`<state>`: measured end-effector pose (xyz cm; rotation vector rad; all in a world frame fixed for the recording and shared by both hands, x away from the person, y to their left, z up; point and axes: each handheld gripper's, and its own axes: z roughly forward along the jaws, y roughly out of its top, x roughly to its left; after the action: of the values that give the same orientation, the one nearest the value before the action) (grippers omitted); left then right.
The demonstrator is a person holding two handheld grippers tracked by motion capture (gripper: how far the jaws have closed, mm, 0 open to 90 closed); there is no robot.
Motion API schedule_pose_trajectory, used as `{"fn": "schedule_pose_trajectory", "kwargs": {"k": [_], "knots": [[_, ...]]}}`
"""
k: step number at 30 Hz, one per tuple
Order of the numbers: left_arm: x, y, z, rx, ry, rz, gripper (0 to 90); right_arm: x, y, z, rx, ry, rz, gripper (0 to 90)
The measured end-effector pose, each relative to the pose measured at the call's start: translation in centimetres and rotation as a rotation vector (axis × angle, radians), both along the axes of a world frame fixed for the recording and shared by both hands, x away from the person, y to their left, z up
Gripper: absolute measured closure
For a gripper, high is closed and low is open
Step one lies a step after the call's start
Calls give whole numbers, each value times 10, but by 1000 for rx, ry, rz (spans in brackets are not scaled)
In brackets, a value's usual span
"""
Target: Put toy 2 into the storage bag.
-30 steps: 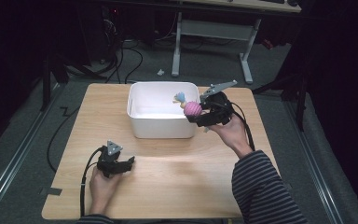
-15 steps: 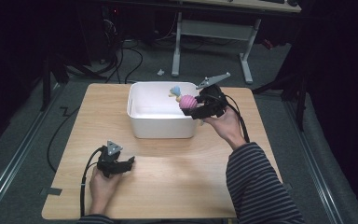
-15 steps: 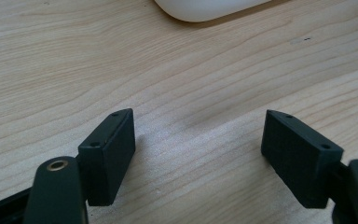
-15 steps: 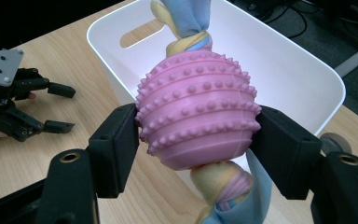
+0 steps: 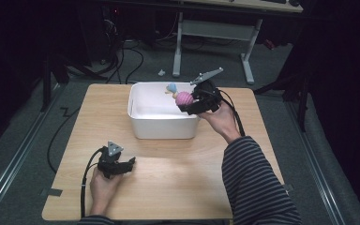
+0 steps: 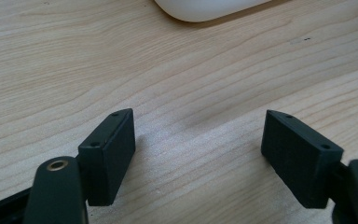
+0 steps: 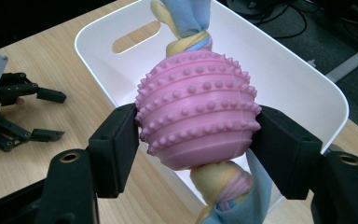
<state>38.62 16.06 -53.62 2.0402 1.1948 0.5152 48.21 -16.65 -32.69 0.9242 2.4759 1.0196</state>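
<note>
Currently, white rectangular plastic bin (image 5: 161, 123): nothing visibly inside. Pink studded rubber ball on braided cloth rope (image 7: 196, 108), clamped by right gripper (image 5: 191, 103), has shifted leftward above bin. Left gripper (image 6: 199, 158): jaws apart, unmoved.

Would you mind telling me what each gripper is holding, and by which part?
The right gripper clamps the pink knobbly ball of a rope toy across its middle. The left gripper is open over the table, holding nothing.

Black 2-jaw grippers (image 5: 130, 164), grey triangular plates, black cables, striped sleeve (image 5: 255, 183).
</note>
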Motion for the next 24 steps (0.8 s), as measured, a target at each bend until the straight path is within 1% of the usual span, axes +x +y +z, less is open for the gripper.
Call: {"fn": "schedule_pose_trajectory", "kwargs": {"k": [11, 12, 14, 16, 17, 24], "knots": [[0, 0, 0, 0, 0, 0, 261, 14, 8, -5, -5, 8, -6, 334], [0, 0, 0, 0, 0, 0, 261, 15, 9, -6, -10, 6, -12, 334], [0, 0, 0, 0, 0, 0, 262, 18, 11, -9, -23, -7, -8, 334], [0, 0, 0, 0, 0, 0, 261, 19, 12, -10, -26, -5, -10, 334], [0, 0, 0, 4, 1, -3, 261, 23, 13, -13, -34, -3, -14, 334], [0, 0, 0, 3, 1, -2, 262, 32, 16, -23, -36, 18, -18, 334]]}}
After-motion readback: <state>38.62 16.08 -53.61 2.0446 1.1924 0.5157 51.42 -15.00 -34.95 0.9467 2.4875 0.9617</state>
